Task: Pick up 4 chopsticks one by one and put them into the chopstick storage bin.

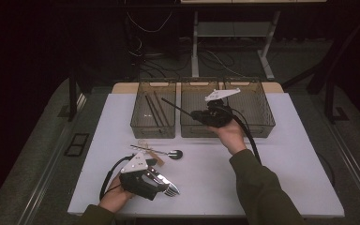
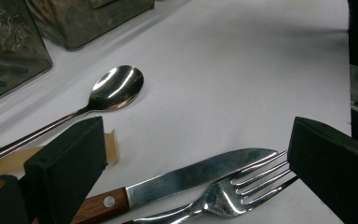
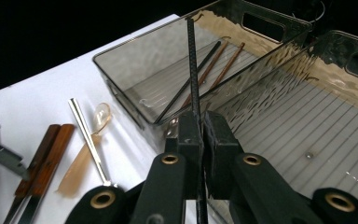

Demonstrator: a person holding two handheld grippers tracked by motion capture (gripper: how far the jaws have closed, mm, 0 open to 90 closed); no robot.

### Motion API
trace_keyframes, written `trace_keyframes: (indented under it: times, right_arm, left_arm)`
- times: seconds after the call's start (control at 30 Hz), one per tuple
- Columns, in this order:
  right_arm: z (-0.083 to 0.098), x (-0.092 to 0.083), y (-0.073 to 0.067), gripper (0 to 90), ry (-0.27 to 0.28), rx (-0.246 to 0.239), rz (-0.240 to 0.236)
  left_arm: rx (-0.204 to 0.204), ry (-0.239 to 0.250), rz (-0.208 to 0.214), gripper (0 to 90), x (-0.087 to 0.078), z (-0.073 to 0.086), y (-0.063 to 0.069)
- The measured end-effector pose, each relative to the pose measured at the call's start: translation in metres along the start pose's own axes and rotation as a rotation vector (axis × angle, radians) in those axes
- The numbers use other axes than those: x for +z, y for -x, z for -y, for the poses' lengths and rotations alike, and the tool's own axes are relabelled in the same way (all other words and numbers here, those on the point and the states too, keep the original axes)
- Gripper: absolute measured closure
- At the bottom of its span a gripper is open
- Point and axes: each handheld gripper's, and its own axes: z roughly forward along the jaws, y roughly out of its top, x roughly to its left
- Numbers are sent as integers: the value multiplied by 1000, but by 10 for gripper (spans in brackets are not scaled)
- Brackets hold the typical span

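Black and thin, a chopstick (image 3: 192,70) is pinched between the right gripper's (image 1: 201,115) closed fingers, slanting toward ten o'clock over the left bin (image 1: 140,123), while the left gripper (image 2: 193,163) spreads its fingers wide over knife (image 2: 191,175) and fork (image 2: 233,193) at the worktop's (image 1: 281,168) seven o'clock.

White table (image 1: 281,178) bears three bins (image 1: 153,117), spoon (image 1: 174,153), knife (image 2: 186,176), fork (image 2: 233,196).
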Motion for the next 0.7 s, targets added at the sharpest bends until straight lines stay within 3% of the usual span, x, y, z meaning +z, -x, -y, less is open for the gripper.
trace_keyframes:
  times: [0.43, 0.7]
  right_arm:
    - [-23, 33, 1, 863, -21, 33, 38]
    - [-38, 55, -2, 863, -34, 27, 60]
  left_arm:
    - [-2, 9, 3, 42, 0, -1, 0]
    - [7, 6, 10, 41, 0, -2, 0]
